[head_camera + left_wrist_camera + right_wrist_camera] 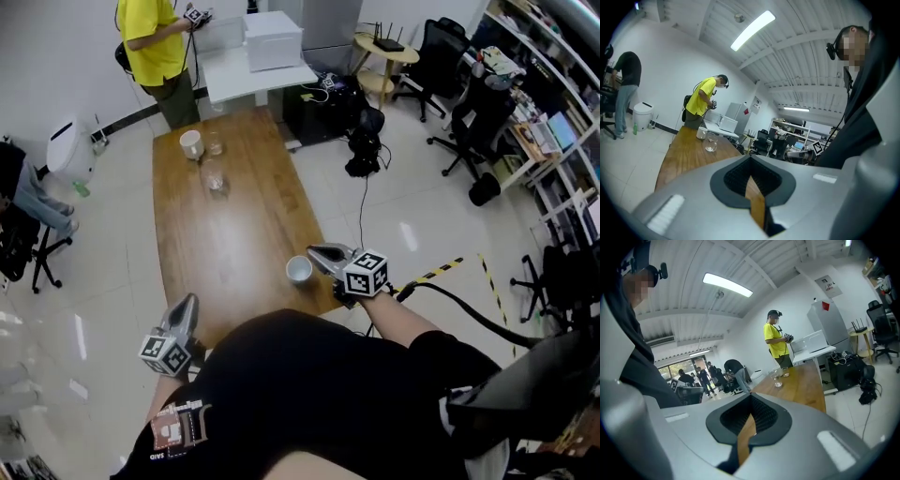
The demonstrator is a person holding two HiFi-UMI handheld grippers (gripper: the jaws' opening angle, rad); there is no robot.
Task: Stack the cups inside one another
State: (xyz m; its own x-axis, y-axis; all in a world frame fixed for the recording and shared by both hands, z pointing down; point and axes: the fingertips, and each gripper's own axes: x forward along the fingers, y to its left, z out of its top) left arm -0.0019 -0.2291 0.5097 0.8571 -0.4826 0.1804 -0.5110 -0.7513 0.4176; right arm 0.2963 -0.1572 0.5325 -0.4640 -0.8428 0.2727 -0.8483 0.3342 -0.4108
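Observation:
A white cup (298, 270) stands upright near the front right edge of the wooden table (234, 234). My right gripper (314, 251) is shut just to the right of that cup's rim, with nothing between its jaws. At the table's far end stand another white cup (191, 143) and two clear glass cups (217, 145) (216, 178). My left gripper (190, 300) is shut and empty over the front left edge. The left gripper view shows the far white cup (701, 133) and a glass (711, 142) beyond its closed jaws (751, 176). The right gripper view shows the glasses (776, 378) beyond its closed jaws (750, 413).
A person in a yellow shirt (155, 42) stands past the table's far end beside a white desk (258, 70) bearing a box. Office chairs (441, 52) and shelves fill the right side. A black cable (364, 202) and striped floor tape (441, 272) lie right of the table.

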